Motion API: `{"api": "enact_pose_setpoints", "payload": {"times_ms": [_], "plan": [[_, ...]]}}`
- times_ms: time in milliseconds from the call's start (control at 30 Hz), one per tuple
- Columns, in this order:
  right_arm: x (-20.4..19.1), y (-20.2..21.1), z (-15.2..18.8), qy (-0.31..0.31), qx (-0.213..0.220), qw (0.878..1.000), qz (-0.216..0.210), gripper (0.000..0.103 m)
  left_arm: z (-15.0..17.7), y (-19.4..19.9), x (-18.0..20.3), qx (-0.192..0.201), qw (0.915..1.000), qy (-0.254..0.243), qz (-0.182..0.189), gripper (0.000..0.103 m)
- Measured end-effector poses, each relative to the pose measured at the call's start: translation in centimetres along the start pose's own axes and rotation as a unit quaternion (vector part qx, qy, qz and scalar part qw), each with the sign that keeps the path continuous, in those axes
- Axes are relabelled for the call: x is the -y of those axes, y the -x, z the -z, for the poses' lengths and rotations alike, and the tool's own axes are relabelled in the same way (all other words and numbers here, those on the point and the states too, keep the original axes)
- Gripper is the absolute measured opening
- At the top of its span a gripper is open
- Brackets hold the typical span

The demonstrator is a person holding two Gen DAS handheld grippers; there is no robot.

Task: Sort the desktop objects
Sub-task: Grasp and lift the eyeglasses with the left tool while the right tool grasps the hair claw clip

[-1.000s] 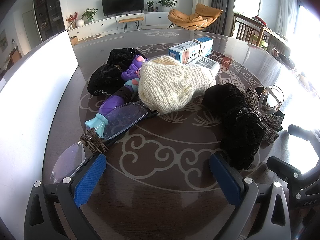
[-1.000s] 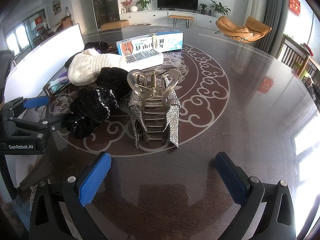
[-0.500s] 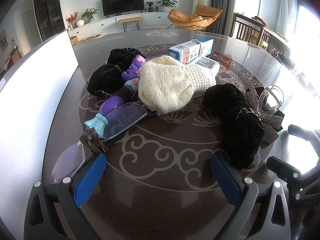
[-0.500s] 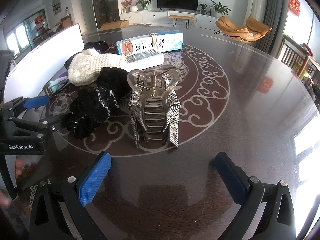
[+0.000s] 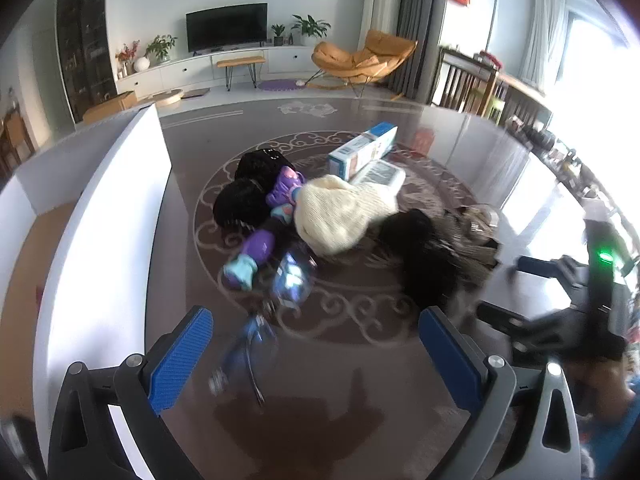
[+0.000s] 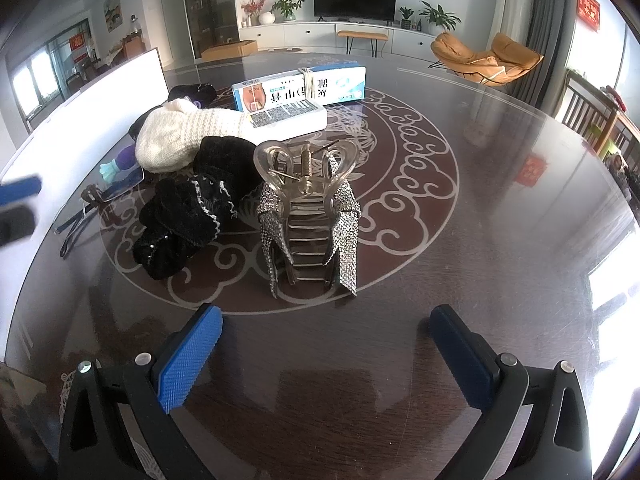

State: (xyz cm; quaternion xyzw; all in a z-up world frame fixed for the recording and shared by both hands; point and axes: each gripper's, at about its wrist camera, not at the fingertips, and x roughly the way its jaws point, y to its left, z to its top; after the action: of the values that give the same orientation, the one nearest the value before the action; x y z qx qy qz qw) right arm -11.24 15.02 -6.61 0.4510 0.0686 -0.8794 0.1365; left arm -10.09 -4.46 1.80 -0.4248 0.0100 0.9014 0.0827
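Honestly, with both my left gripper (image 5: 316,344) and right gripper (image 6: 326,346) spread empty, I worry the glasses (image 5: 256,340) lying between the left fingers skid on the glossy table (image 6: 500,208).

Left wrist view sits raised over the worktop (image 5: 360,360), looking down past its jaws at the pile. Right wrist view hangs low and near, facing the hair claw (image 6: 308,216). Both share the cream knit (image 5: 336,216) and boxes (image 6: 298,92).
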Motion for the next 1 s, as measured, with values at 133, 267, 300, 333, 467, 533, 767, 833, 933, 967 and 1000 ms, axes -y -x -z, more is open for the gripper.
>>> {"api": "enact_pose_setpoints", "payload": {"times_ms": [133,267,300,333,467,533,767,833,933,967,1000], "plan": [[0.1,0.1,0.1,-0.002,0.001,1.000,-0.002,0.103,-0.5,-3.8,-1.8,-0.042,0.9989,0.008,-0.017,0.103],[0.1,0.1,0.1,-0.001,0.001,1.000,-0.001,0.103,0.2,-6.3,-2.4,-0.072,0.9973,0.014,-0.007,0.103],[0.1,0.1,0.1,-0.001,0.001,1.000,-0.001,0.103,0.4,-5.9,-1.9,-0.063,0.9980,0.001,-0.007,0.103],[0.1,0.0,0.1,-0.001,0.001,1.000,-0.001,0.103,0.7,-5.5,-1.4,-0.056,0.9983,-0.009,0.011,0.103],[0.1,0.1,0.1,-0.002,0.001,1.000,-0.002,0.103,1.5,-5.2,0.4,-0.041,0.9982,-0.043,-0.004,0.076],[0.1,0.0,0.1,-0.002,0.001,1.000,-0.002,0.103,1.3,-5.0,0.1,-0.036,0.9990,-0.024,-0.012,0.050],[0.8,0.4,0.1,-0.018,0.010,0.999,-0.025,0.103,3.2,-2.3,-1.9,-0.037,0.9973,0.060,0.019,0.027],[1.9,0.8,0.3,-0.041,0.021,0.997,-0.058,0.103,4.6,-1.7,-1.9,-0.038,0.9976,0.056,0.016,0.027],[2.8,0.9,-0.1,-0.048,0.014,0.994,-0.093,0.103,6.6,-0.3,-1.4,-0.037,0.9982,0.045,0.016,0.027],[2.7,0.5,-0.8,-0.040,-0.003,0.995,-0.090,0.103,7.0,0.0,-1.3,-0.036,0.9985,0.039,0.014,0.027],[2.5,0.2,-1.4,-0.034,-0.017,0.996,-0.086,0.103,7.2,-0.1,-1.2,-0.036,0.9987,0.035,0.013,0.027]]}}
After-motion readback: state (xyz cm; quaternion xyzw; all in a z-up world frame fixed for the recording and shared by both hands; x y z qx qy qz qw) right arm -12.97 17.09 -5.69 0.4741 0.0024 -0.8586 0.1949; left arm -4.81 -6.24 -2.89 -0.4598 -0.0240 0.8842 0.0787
